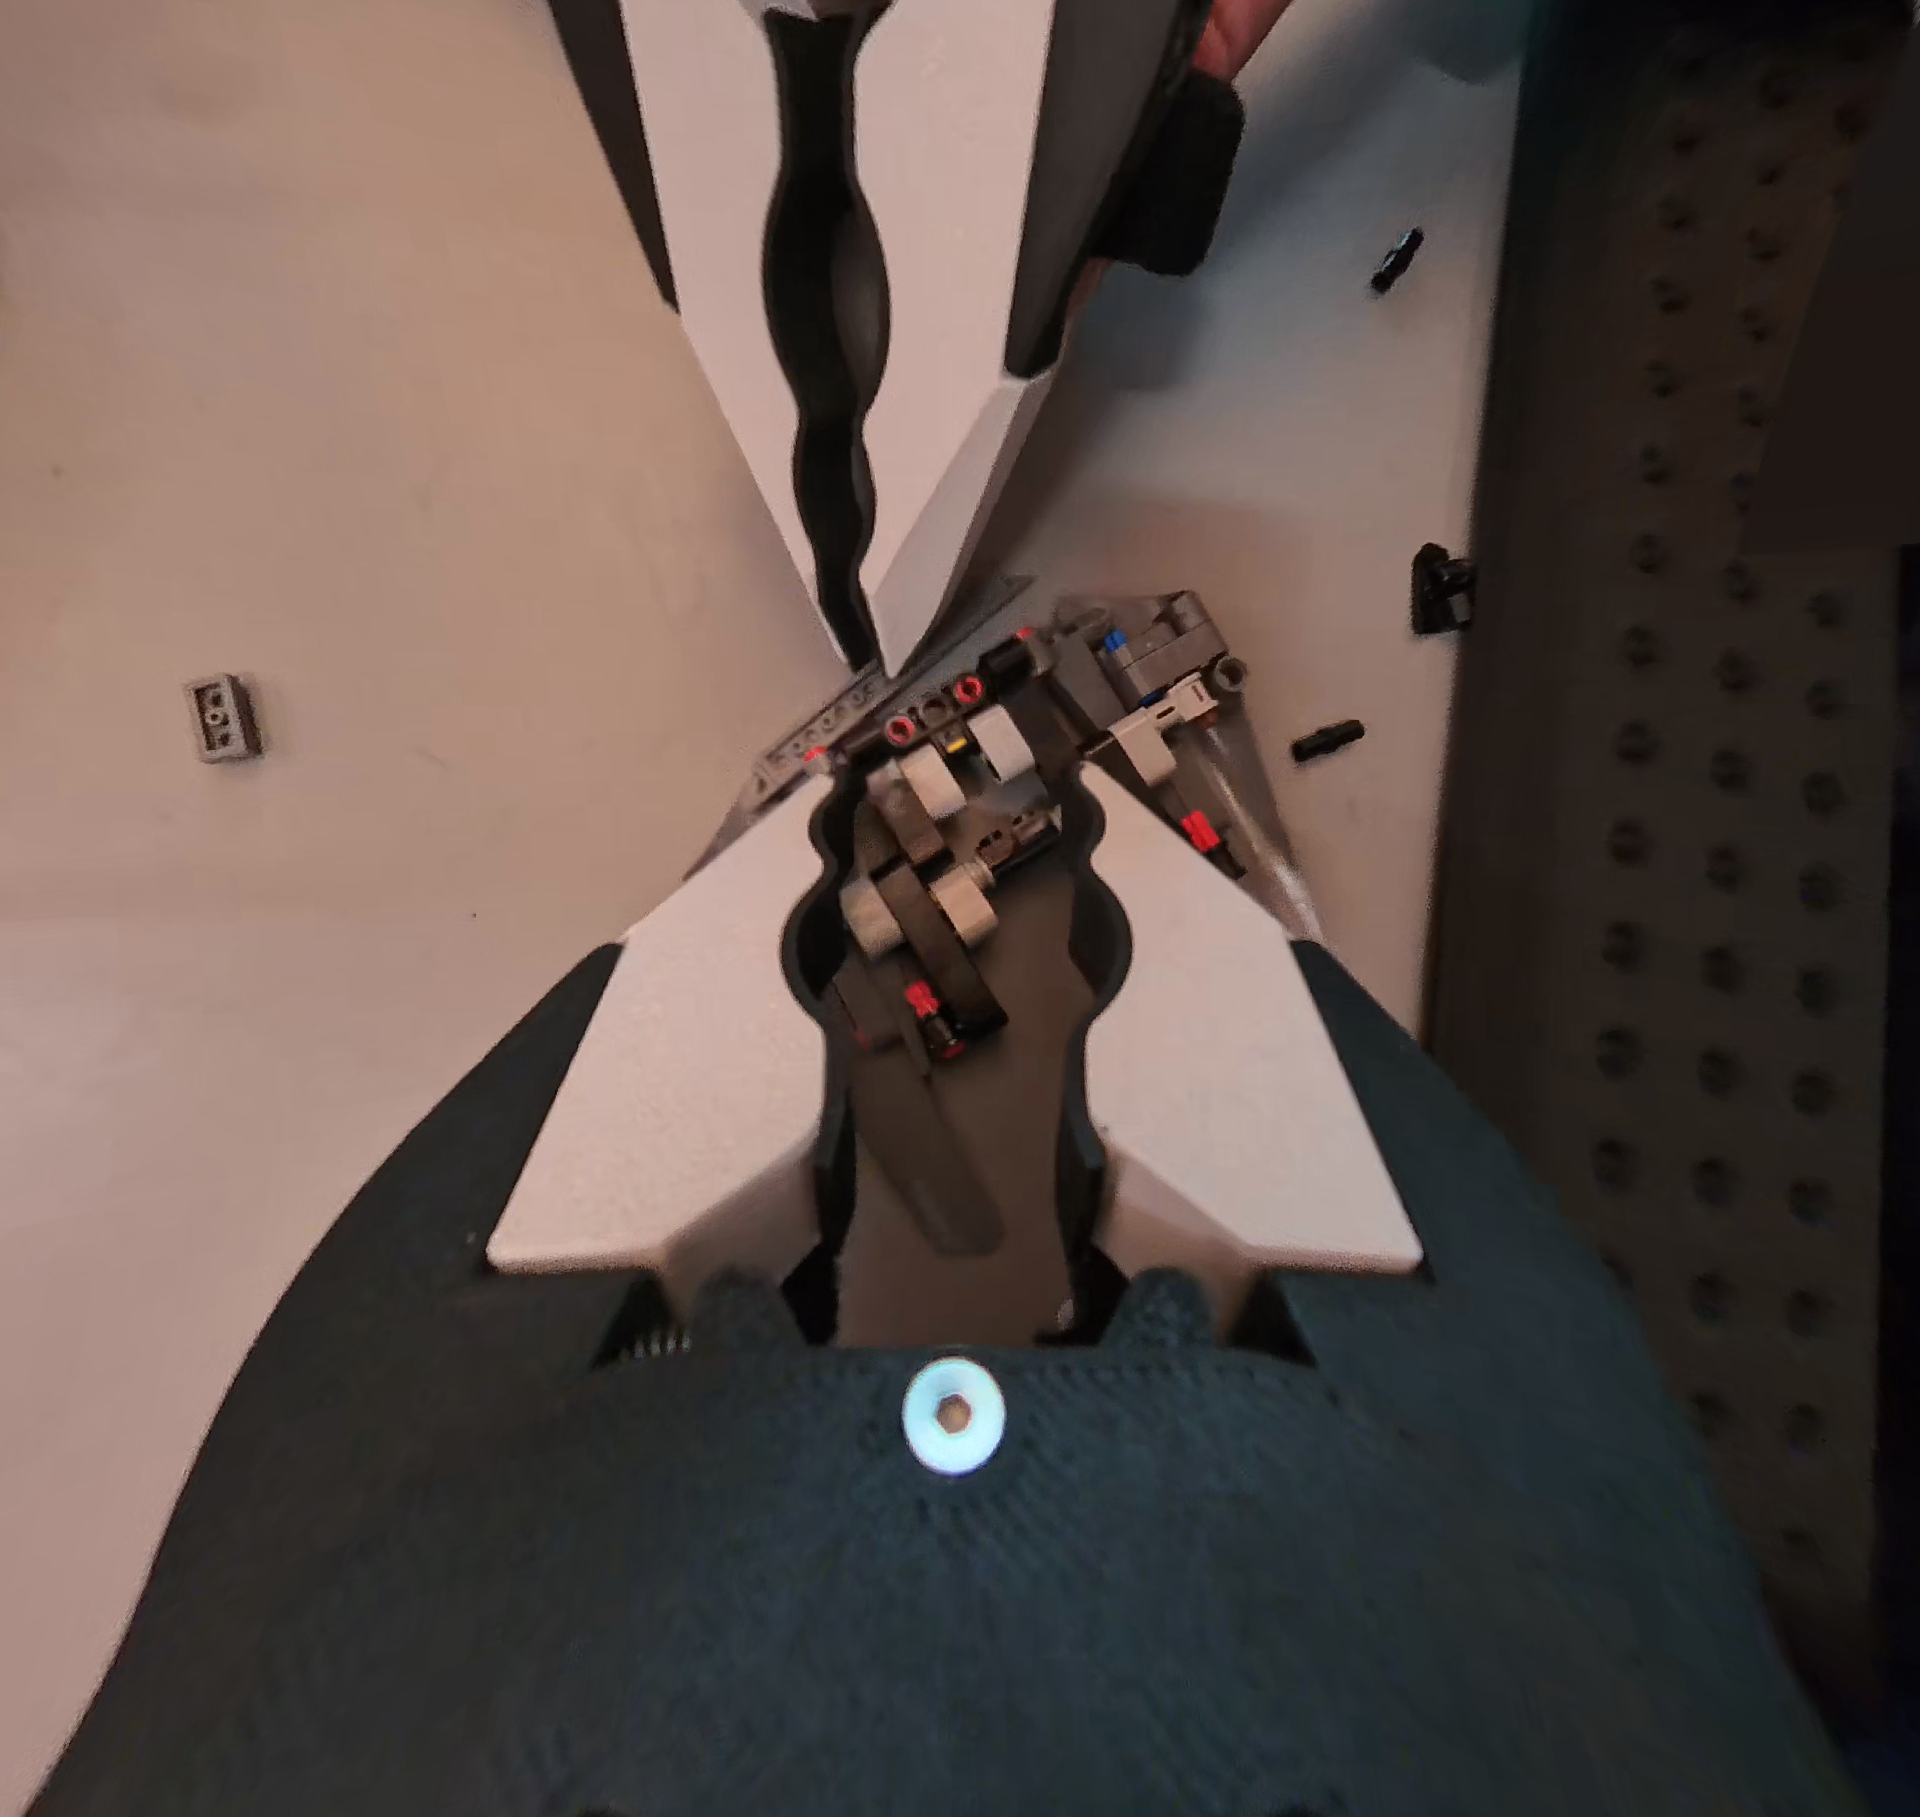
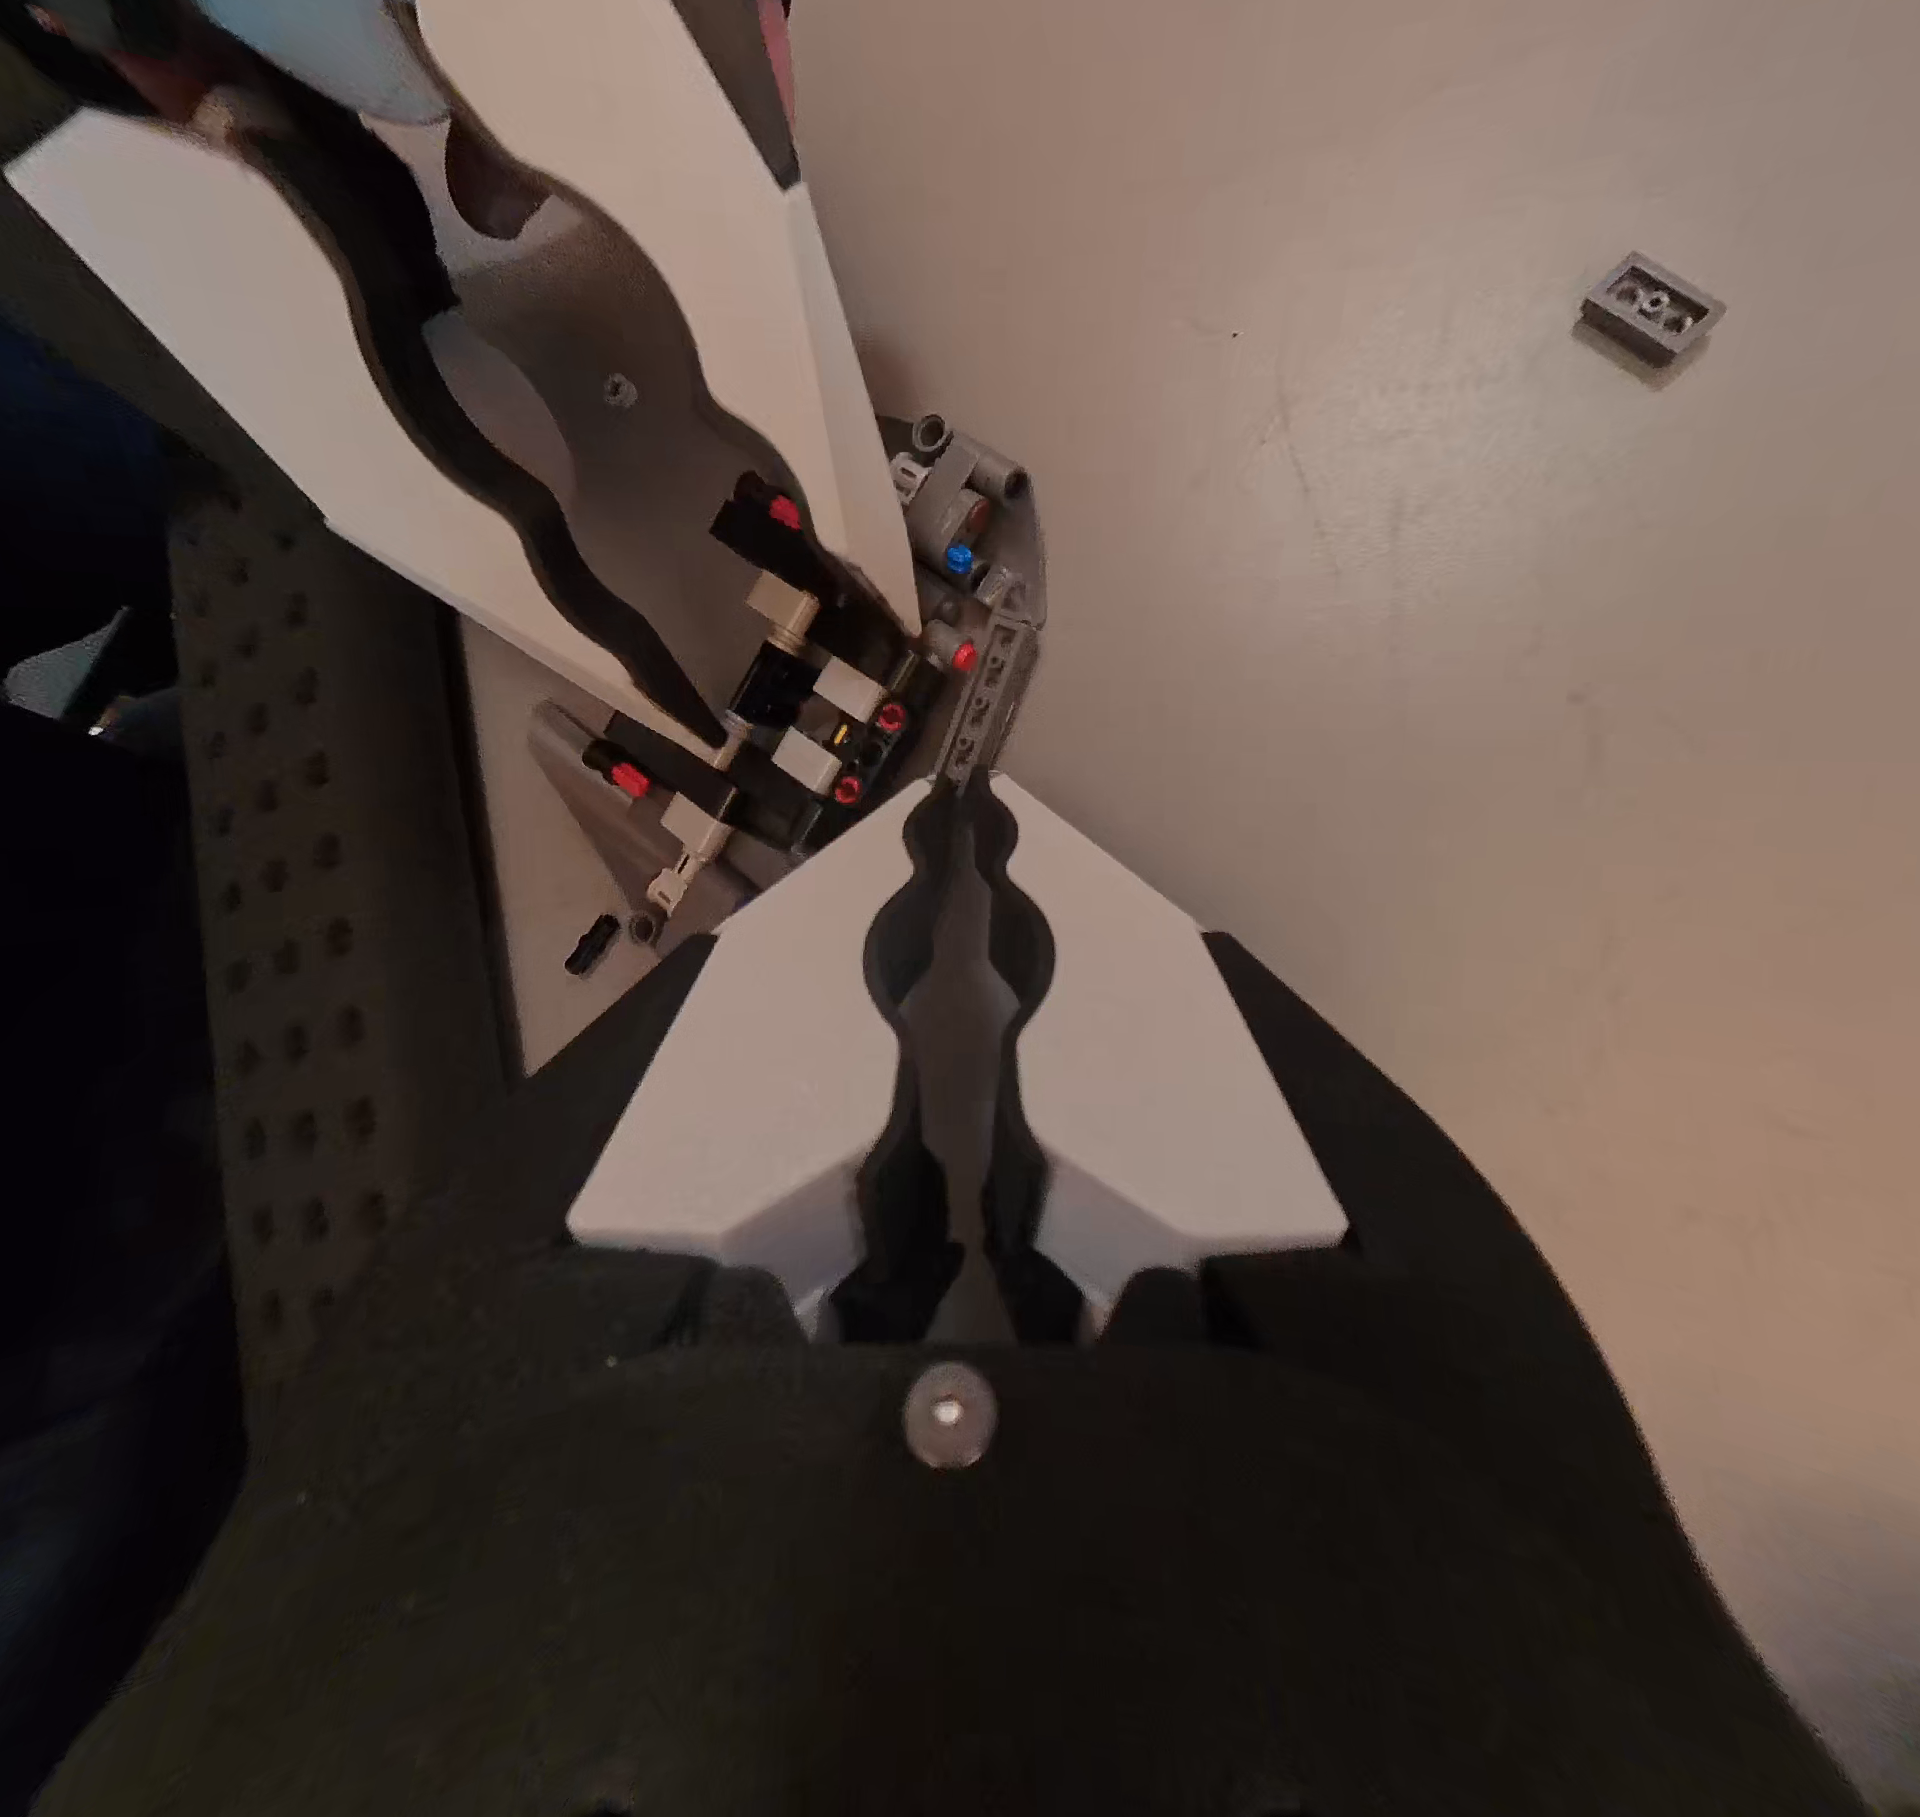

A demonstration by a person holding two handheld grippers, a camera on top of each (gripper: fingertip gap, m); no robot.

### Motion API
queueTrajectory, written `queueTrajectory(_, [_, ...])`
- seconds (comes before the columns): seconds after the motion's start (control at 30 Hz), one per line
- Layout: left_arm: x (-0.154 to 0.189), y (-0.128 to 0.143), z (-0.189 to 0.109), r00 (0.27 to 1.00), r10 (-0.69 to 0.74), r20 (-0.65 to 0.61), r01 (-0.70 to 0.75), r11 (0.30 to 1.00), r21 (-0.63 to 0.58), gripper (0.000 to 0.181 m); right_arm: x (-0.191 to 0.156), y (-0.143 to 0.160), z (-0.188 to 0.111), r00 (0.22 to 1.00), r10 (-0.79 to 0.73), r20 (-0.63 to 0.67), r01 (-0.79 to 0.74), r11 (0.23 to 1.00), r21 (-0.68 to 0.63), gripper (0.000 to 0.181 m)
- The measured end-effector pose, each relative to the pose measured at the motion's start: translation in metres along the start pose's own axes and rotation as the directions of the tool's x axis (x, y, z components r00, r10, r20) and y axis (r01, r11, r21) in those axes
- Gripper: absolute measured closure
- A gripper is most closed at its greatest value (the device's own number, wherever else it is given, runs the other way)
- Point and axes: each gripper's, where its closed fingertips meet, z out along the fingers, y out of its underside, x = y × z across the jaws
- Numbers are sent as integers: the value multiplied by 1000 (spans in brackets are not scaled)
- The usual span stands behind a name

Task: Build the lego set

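I see my left gripper (image 1: 951, 811) clamped on the lego assembly (image 1: 997, 759) near the table edge (image 1: 1455, 728). Opposite, my right gripper (image 2: 961, 796) pinches the assembly's grey beam (image 2: 987, 702). Beyond the assembly lies a loose grey plate (image 2: 1652, 318) on open tabletop.

Looks like a lab or workshop bench: plain white tabletop (image 1: 312, 417), scuffed, edged by a dark perforated board (image 1: 1714, 832) with rows of holes; loose small black pins (image 1: 1327, 740) scattered beside it
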Motion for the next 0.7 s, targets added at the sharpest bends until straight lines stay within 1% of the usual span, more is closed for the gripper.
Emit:
queueTrajectory(0.1, [2, -12, -9, 1000, 1, -19, 0, 998, 57, 143, 0, 0, -3, 1000, -12, -12, 12, 1000, 3, 181])
queueTrajectory(0.13, [0, -14, -11, 1000, 3, -8, -3, 998, 63, 143, 0, 0, -3, 1000, -15, -11, 15, 1000, 5, 181])
queueTrajectory(0.27, [-13, -10, -9, 999, 8, 42, -8, 1000, 5, 143, -1, -1, -5, 1000, -25, -17, 26, 1000, 13, 181])
queueTrajectory(0.4, [-18, -8, -4, 999, 17, 39, -16, 999, -36, 146, -1, -1, -7, 999, -32, -14, 32, 999, 16, 181])
queueTrajectory(0.47, [-20, -9, -4, 999, 27, 32, -25, 998, -52, 147, -4, 0, -9, 998, -58, -9, 58, 998, 15, 181])
queueTrajectory(0.5, [-21, -10, -4, 999, 31, 27, -30, 998, -55, 147, -4, 0, -10, 997, -69, -15, 69, 998, 10, 177])
queueTrajectory(0.57, [-22, -12, -5, 1000, 31, 6, -30, 998, -50, 147, -2, 3, -8, 995, -94, -37, 94, 995, -15, 163])
queueTrajectory(0.6, [-23, -12, -5, 1000, 30, 0, -30, 998, -53, 147, 1, 6, -6, 992, -111, -56, 109, 994, -30, 159])
queueTrajectory(0.63, [-25, -10, -4, 999, 32, 4, -32, 998, -60, 147, 4, 8, -5, 989, -125, -76, 122, 992, -43, 158])
queueTrajectory(0.7, [-26, -9, -4, 1000, 29, 2, -28, 998, -57, 149, 7, 9, -4, 985, -145, -96, 140, 989, -55, 172])
